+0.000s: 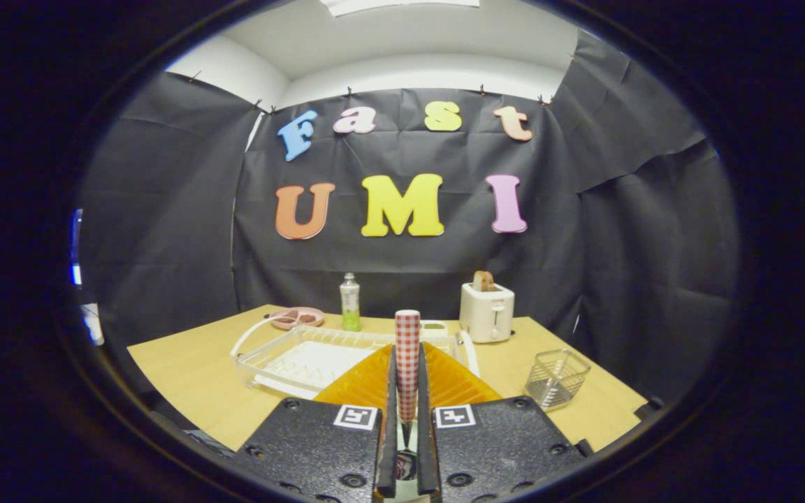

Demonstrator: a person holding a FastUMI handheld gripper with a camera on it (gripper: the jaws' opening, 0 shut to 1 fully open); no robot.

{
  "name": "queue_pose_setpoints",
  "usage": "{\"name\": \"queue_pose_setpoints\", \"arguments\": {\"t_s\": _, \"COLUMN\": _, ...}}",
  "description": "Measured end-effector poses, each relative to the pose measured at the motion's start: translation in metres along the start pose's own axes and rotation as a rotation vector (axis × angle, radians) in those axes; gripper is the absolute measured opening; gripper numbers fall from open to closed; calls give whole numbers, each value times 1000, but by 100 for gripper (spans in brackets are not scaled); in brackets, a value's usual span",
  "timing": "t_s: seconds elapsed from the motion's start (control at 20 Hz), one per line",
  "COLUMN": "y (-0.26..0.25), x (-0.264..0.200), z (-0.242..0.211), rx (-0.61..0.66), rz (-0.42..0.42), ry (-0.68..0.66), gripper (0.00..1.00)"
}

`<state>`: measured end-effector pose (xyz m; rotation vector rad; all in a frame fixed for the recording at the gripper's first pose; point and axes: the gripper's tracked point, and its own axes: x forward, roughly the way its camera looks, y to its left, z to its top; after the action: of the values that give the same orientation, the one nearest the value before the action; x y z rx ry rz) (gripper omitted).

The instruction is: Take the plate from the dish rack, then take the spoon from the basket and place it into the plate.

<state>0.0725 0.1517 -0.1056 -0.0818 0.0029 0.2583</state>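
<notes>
Spoon with a red-and-white checked handle stands upright between the two fingers of the gripper, and both fingers press on it from the sides, so the gripper is clamped on the spoon. The bowl end of the spoon points down and is seen low in the narrow gap between the fingers; the handle rises above them. Just behind the fingers and under the spoon lies the orange plate, flat on the table; the fingers hide its middle part, and I cannot tell if the spoon touches it.

Beyond the plate, a little to the left, the clear dish rack sits on the table, with a white inner part. To the right of the fingers, apart from the plate, stands a small wire basket. The table is of light wood and its corner goes toward the far wall.

Farther back, near the far edge of the table, there is a pink dish, then a bottle with green liquid, then a white toaster with a slice of bread in it. Behind the table black cloth hangs as the wall of the booth, and above it a white ceiling is visible.

The gripper points forward, level, over the near edge of the table.
</notes>
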Motion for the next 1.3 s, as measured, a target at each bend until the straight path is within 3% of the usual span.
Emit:
{"name": "queue_pose_setpoints", "arguments": {"t_s": 0.3, "y": 41, "x": 8, "z": -47, "rx": 134, "rz": -11, "ry": 23, "gripper": 17}}
{"name": "queue_pose_setpoints", "arguments": {"t_s": 0.45, "y": 46, "x": 14, "z": -64, "rx": 140, "rz": -11, "ry": 49, "gripper": 18}}
{"name": "queue_pose_setpoints", "arguments": {"t_s": 0.95, "y": 3, "x": -16, "z": -62, "rx": 117, "rz": -65, "ry": 36, "gripper": 30}}
{"name": "queue_pose_setpoints", "arguments": {"t_s": 1.2, "y": -30, "x": -38, "z": -44, "rx": 92, "rz": -127, "ry": -11, "gripper": 48}}
{"name": "queue_pose_setpoints", "arguments": {"t_s": 1.3, "y": -38, "x": -44, "z": -39, "rx": 99, "rz": -123, "ry": -3, "gripper": 62}}
